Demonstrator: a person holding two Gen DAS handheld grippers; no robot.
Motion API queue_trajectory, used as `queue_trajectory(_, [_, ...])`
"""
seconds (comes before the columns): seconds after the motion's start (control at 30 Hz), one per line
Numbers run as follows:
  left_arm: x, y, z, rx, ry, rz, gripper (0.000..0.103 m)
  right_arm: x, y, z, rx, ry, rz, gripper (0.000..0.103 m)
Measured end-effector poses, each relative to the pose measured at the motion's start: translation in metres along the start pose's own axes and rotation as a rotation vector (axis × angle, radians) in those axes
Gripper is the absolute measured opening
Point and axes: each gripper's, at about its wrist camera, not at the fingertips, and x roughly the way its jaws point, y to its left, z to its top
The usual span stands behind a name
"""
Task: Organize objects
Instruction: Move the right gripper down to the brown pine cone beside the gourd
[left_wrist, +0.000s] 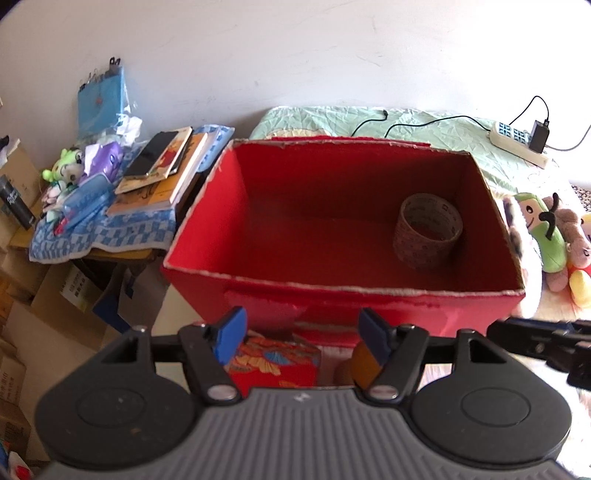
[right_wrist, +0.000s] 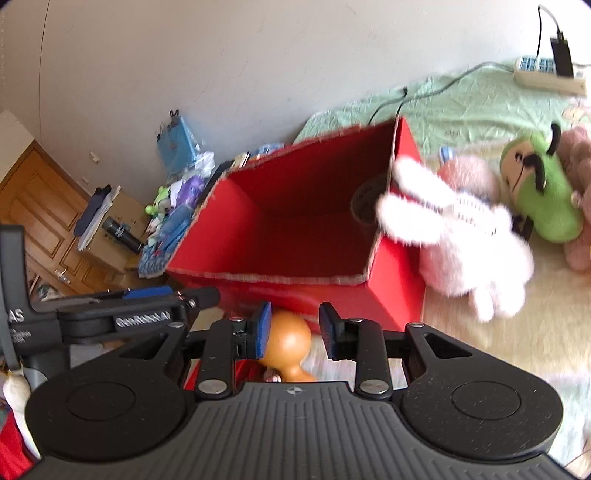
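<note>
The red box (left_wrist: 343, 221) stands open at the top, its floor bare except for 1 tape roll (left_wrist: 428, 232) near the right wall. A white plush (right_wrist: 454, 236) leans over the right rim; stacked books (left_wrist: 162, 173) crowd the left side.

Bright red all over the open cardboard box (left_wrist: 332, 229), inside and out, its torn rim showing pale. At four o'clock on its floor, a brownish translucent tape roll (left_wrist: 427, 232) with faint print. At nine o'clock, a blue-and-white checked cloth (left_wrist: 122, 232) under orange-covered books (left_wrist: 162, 173). At three o'clock, a lime-green plush toy (left_wrist: 546, 232) with black details, beside a fluffy white plush rabbit (right_wrist: 461, 240). Pale mint quilted bedspread (left_wrist: 424, 125) behind. Both tools: black, blue pads (left_wrist: 231, 338).
</note>
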Motion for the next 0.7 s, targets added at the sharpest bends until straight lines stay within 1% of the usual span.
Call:
queue_trajectory(0.13, [0.002, 0.007, -0.013, -0.018, 0.032, -0.05, 0.069, 0.005, -0.009, -0.014, 0.017, 0.038, 0.019, 0.031])
queue_trajectory(0.23, [-0.001, 0.01, -0.031, 0.012, 0.051, -0.111, 0.068, 0.006, -0.018, -0.025, 0.037, 0.073, 0.046, 0.031])
queue_trajectory(0.3, [-0.005, 0.01, -0.046, 0.043, 0.061, -0.167, 0.068, 0.009, -0.027, -0.031, 0.07, 0.107, 0.072, 0.032])
queue_trajectory(0.37, [-0.007, 0.008, -0.06, 0.065, 0.09, -0.242, 0.068, 0.013, -0.033, -0.037, 0.116, 0.148, 0.097, 0.033])
queue_trajectory(0.43, [-0.007, 0.004, -0.074, 0.083, 0.122, -0.31, 0.067, 0.018, -0.037, -0.042, 0.135, 0.2, 0.131, 0.033])
queue_trajectory(0.53, [-0.005, -0.006, -0.09, 0.106, 0.168, -0.387, 0.066, 0.022, -0.039, -0.049, 0.162, 0.258, 0.172, 0.033])
queue_trajectory(0.63, [-0.004, -0.017, -0.102, 0.135, 0.186, -0.409, 0.066, 0.028, -0.04, -0.053, 0.191, 0.286, 0.175, 0.033])
queue_trajectory(0.7, [-0.002, -0.022, -0.105, 0.137, 0.198, -0.423, 0.066, 0.031, -0.039, -0.055, 0.208, 0.304, 0.187, 0.034])
